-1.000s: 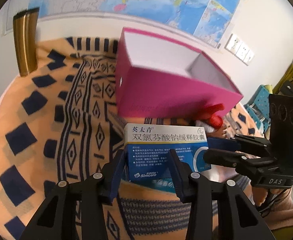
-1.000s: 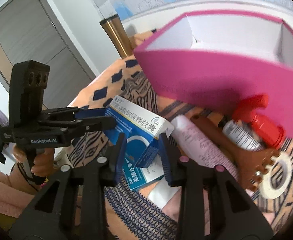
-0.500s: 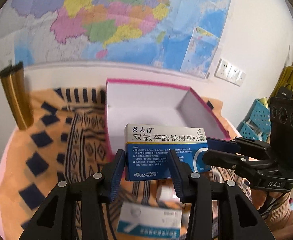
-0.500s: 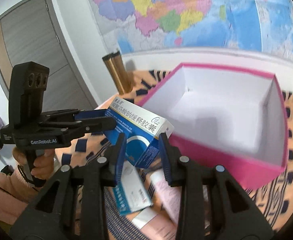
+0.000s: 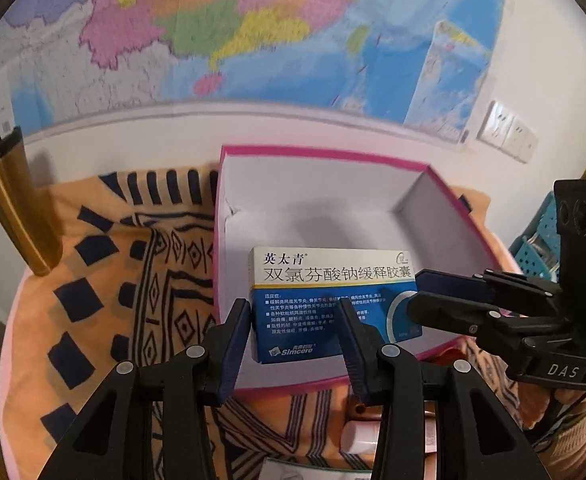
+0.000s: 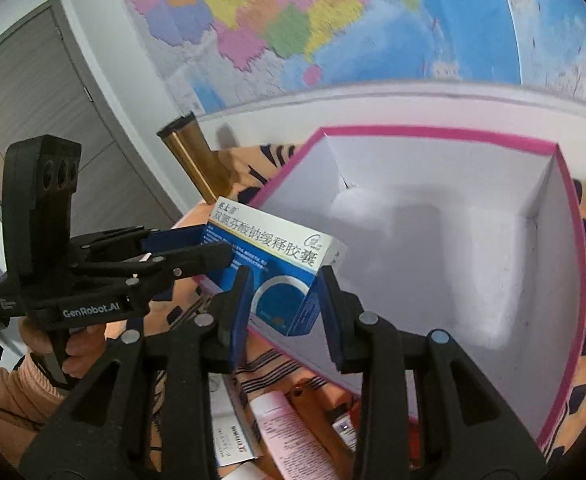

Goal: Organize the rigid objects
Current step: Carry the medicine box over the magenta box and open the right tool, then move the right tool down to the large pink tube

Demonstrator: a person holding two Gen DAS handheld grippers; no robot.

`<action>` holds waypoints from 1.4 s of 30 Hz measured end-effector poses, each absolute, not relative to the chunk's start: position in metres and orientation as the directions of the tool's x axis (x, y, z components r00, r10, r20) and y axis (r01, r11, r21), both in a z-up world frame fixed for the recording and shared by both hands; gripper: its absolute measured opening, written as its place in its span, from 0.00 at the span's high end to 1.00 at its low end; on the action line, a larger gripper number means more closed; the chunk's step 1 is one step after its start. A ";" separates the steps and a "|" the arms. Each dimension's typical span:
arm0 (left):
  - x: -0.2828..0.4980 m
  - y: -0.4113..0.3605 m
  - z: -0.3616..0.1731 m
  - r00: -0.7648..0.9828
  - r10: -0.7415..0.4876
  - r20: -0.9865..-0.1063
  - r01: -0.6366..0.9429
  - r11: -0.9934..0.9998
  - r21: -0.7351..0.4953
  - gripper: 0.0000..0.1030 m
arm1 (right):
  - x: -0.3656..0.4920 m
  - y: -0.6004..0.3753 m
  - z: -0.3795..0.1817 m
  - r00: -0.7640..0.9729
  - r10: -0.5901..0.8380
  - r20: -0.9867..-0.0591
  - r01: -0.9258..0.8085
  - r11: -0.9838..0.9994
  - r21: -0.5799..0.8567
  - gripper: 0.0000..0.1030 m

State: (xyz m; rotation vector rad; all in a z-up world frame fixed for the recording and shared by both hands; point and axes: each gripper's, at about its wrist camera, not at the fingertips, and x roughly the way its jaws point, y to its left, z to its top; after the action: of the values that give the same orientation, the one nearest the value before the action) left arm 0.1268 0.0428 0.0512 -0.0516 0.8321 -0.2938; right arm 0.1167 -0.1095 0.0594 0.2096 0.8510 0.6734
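Both grippers have hold of the one blue-and-white medicine box [image 5: 335,304] — it hangs in the air above the open pink box [image 5: 445,208], over its near-left corner. The left gripper [image 5: 295,336] has its jaws clenched on the carton's left end, and the right gripper [image 6: 283,300] grasps its other end. The pink box's white inside shows bare. It sits on the worktop's orange patterned cloth [image 5: 105,288], with a gold tumbler [image 5: 17,204] standing off to the left by the wall. A pink tube [image 6: 293,432] lies on the cloth just in front of the box.
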 end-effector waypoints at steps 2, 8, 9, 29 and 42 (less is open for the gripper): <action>0.131 0.041 0.045 0.623 -0.264 -0.736 0.229 0.962 -0.150 0.58 | 0.122 -0.110 0.052 0.446 0.626 -0.639 -0.455 0.774 0.441 0.65; 0.139 0.034 0.036 0.598 -0.238 -0.765 0.228 0.966 -0.123 0.58 | 0.137 -0.107 0.031 0.391 0.613 -0.686 -0.425 0.782 0.457 0.65; 0.139 0.032 0.036 0.597 -0.235 -0.767 0.230 0.966 -0.117 0.58 | 0.139 -0.106 0.029 0.379 0.619 -0.688 -0.424 0.777 0.465 0.65; 0.069 0.021 0.057 0.721 -0.350 -0.598 0.348 0.929 -0.124 0.44 | 0.073 -0.155 0.082 0.574 0.585 -0.574 -0.448 0.810 0.378 0.62; 0.034 -0.011 0.016 0.600 -0.426 -0.677 0.427 0.886 -0.179 0.44 | 0.000 -0.197 0.029 0.530 0.509 -0.678 -0.322 0.861 0.394 0.62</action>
State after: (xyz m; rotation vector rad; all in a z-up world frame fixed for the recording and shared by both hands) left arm 0.0341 -0.0111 0.0155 0.0016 0.7841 -0.4946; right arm 0.0002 -0.1972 0.0294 0.2318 0.8824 0.5015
